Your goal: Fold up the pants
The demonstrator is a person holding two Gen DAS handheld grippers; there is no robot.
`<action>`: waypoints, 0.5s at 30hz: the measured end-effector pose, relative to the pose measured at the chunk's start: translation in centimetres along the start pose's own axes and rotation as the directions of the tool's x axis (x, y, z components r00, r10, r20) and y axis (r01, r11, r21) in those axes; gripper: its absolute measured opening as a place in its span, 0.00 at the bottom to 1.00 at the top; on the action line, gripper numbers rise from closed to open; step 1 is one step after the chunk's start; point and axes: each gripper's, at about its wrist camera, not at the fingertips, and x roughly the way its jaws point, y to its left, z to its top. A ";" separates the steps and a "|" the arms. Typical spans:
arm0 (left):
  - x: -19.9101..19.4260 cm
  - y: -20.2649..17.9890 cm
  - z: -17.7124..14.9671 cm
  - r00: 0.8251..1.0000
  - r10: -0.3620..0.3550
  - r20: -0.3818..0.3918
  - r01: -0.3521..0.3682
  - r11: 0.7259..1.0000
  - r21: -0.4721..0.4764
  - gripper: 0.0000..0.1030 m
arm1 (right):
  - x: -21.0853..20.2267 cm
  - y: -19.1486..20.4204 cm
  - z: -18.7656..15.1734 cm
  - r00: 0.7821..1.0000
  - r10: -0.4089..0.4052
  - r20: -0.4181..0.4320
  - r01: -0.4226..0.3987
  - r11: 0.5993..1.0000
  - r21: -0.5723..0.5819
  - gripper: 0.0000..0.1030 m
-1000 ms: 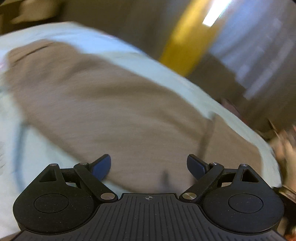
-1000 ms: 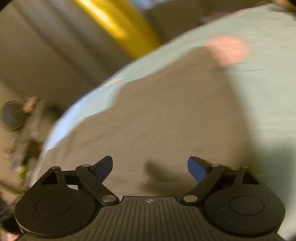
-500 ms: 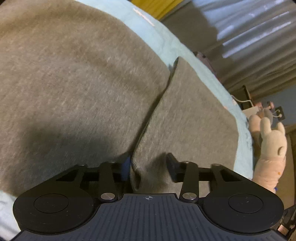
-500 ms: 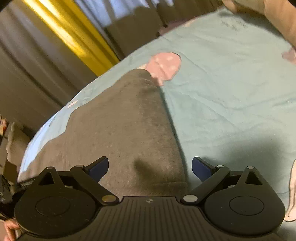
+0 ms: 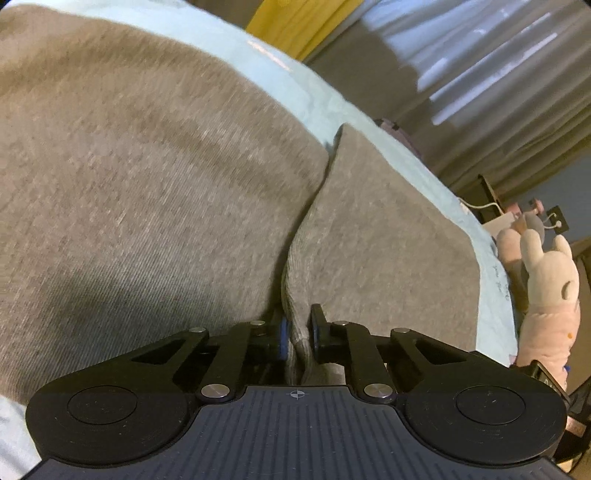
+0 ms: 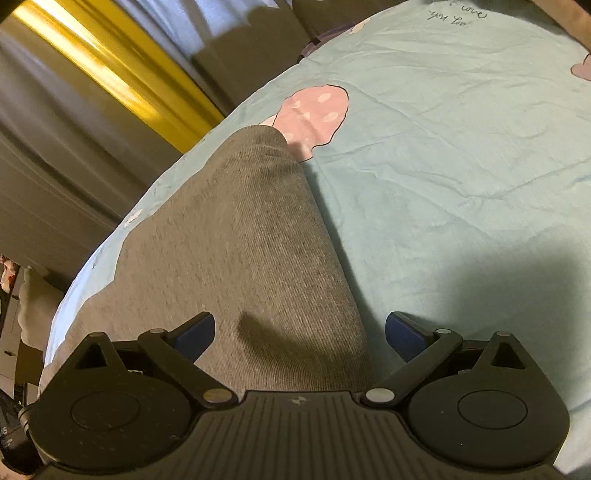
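You have the grey knit pants (image 5: 155, 192) spread on the pale blue printed bedsheet (image 6: 461, 177), one leg running ahead toward its far edge. To your right of the pants, at the sheet's edge, lies the pink plush rabbit (image 5: 546, 291); behind the bed hang the yellow and grey curtains (image 6: 122, 85).

- The pants (image 5: 147, 177) are seen in heathered grey-brown knit with a fine rib.
- The bedsheet (image 6: 461, 166) is coloured pale mint blue; a pink patch with white dots (image 6: 314, 110) and dark handwritten lettering (image 6: 456, 16) are printed on it.
- The curtain (image 6: 122, 77) is shown in bright yellow.
- The plush toy (image 5: 546, 288) is coloured cream and soft pink.
- The left gripper (image 5: 297, 330) and right gripper (image 6: 299, 332) are black, with blue pads (image 6: 194, 332).
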 end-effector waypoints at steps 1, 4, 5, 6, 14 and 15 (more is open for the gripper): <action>-0.4 -0.1 -0.1 1.000 0.002 0.010 -0.002 1.000 0.007 0.13 | 0.0 -0.1 0.0 1.000 0.003 0.001 -0.003 1.000 0.006 0.96; -1.9 -0.7 -0.4 0.999 -0.003 0.051 0.002 1.000 0.031 0.13 | 0.3 -0.2 0.2 1.000 0.006 0.003 -0.006 1.000 0.014 0.96; -2.5 -0.9 -0.5 0.998 -0.010 0.069 0.008 0.999 0.042 0.13 | 0.3 -0.2 0.1 1.000 0.006 0.003 -0.006 1.000 0.012 0.96; -3.3 -1.0 -0.7 0.996 -0.017 0.088 0.013 0.999 0.049 0.13 | 0.2 -0.1 0.1 1.000 0.003 0.002 -0.003 1.000 0.009 0.96; -6.1 -1.7 -2.9 0.985 0.090 0.148 -0.107 0.988 0.112 0.13 | 0.3 -0.1 0.1 1.000 -0.005 -0.006 0.005 1.000 0.003 0.96; -6.0 -1.7 -3.1 0.984 0.102 0.146 -0.119 0.987 0.111 0.12 | 0.3 0.0 0.1 1.000 -0.006 -0.006 0.006 1.000 0.003 0.96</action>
